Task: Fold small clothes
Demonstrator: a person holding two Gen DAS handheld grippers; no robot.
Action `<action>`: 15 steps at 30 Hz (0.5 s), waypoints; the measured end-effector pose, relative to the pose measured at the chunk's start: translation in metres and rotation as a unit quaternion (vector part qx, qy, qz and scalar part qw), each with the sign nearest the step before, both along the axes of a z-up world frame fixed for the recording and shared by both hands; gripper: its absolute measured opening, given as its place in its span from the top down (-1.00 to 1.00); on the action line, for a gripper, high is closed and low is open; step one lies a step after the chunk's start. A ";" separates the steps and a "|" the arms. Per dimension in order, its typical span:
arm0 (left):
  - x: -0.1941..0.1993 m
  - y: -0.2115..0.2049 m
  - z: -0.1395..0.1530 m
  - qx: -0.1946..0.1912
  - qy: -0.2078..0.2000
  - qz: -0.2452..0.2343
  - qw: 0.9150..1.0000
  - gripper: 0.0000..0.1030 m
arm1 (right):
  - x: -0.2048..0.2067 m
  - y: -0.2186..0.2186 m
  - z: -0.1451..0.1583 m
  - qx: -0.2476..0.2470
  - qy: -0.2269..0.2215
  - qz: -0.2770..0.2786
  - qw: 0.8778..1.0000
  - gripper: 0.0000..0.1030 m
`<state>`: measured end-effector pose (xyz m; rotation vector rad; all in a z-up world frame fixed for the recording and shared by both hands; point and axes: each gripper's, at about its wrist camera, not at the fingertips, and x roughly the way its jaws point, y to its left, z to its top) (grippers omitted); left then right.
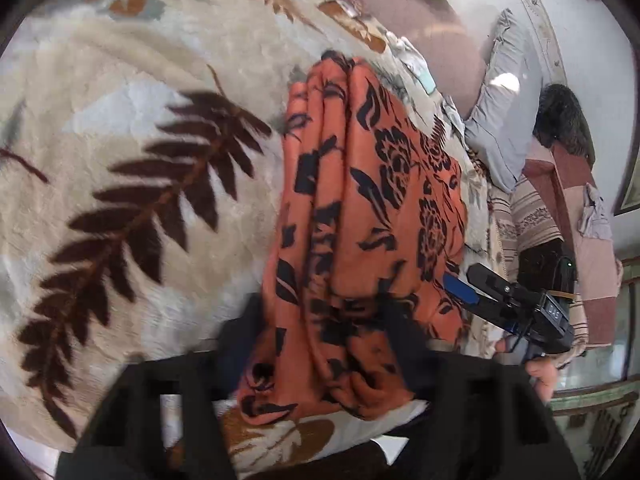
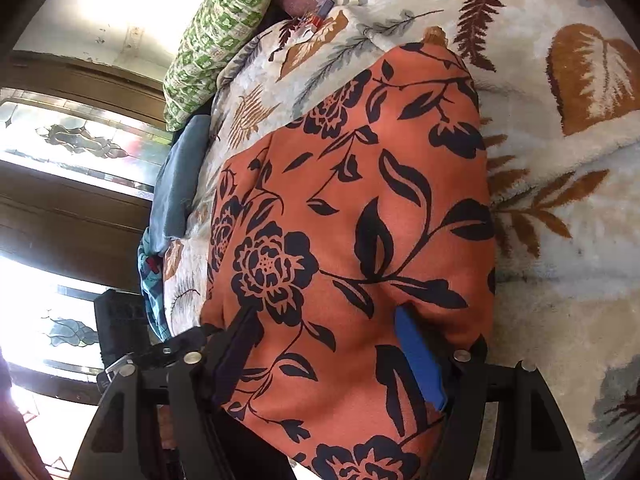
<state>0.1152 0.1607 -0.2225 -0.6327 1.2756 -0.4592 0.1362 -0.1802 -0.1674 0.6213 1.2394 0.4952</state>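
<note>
The orange floral garment (image 1: 360,208) is lying on the leaf-patterned blanket (image 1: 120,128) that covers the bed, stretching toward the bed's far edge, where a green patterned pillow (image 2: 216,40) is resting. It is looking partly folded: in the left wrist view the cloth is bunching into long lengthwise pleats, while the right wrist view shows a broad, fairly smooth panel. A final squaring and flattening probably remains, so the fold seems underway rather than finished.

The left gripper (image 1: 332,344) is angling steeply down at the near end of the garment, its fingers pinching the gathered pleats between them, though motion blur is softening that contact. To its right, the right gripper (image 2: 332,344) is also tilting downward, its jaws standing wide with the blue pad (image 2: 420,356) and the dark finger (image 2: 236,348) straddling the cloth's near edge; I cannot tell whether they are pressing it.
</note>
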 end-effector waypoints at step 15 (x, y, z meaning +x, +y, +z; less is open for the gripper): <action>0.001 0.012 0.063 0.038 -0.143 0.057 0.987 -0.98 | 0.000 -0.006 -0.002 0.015 -0.001 0.011 1.000 -0.45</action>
